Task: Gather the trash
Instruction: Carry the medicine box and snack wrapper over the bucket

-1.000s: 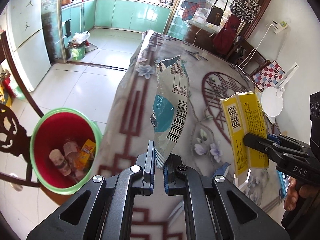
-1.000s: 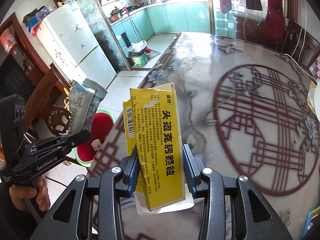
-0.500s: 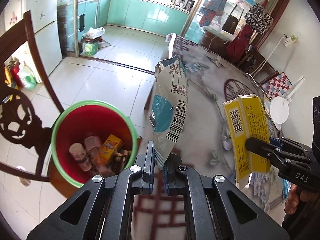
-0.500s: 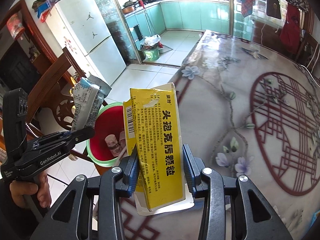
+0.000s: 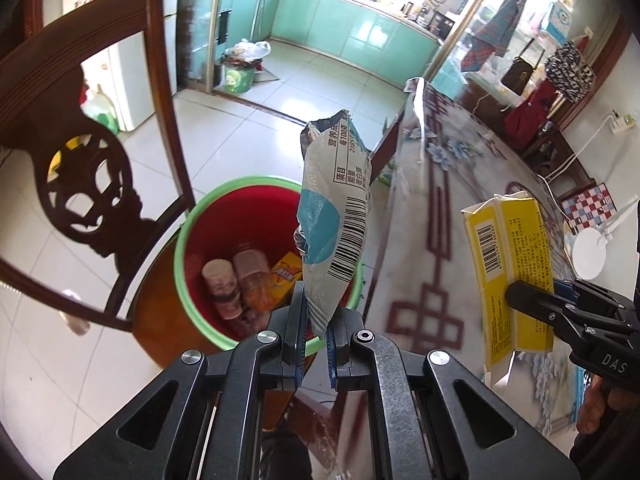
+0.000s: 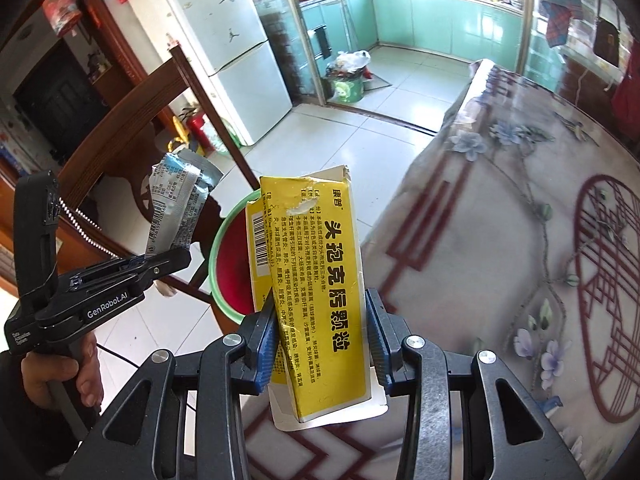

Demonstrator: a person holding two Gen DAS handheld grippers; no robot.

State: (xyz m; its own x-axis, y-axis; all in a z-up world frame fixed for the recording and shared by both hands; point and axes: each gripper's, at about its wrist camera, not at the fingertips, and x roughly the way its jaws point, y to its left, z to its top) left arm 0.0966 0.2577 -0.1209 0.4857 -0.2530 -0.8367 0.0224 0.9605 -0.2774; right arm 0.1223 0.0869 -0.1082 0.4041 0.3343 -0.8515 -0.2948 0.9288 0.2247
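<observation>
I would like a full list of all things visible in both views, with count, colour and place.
snack wrapper: 1, silver-blue, held above the bin
medicine box: 1, yellow, held beside the table edge
trash bin: 1, red inside with green rim, on the floor by the table
bottles and packet: several, in the bin
table: 1, floral cover, right
chair: 1, dark wood, left
fridge: 1, white, background
left tongs: shut on the wrapper
right tongs: shut on the box

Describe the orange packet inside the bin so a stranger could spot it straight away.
Find the red bin with the green rim on the floor between the wooden chair and the table. At its bottom, right of two pale bottles, lies the orange packet, the only flat, bright orange piece.
</observation>
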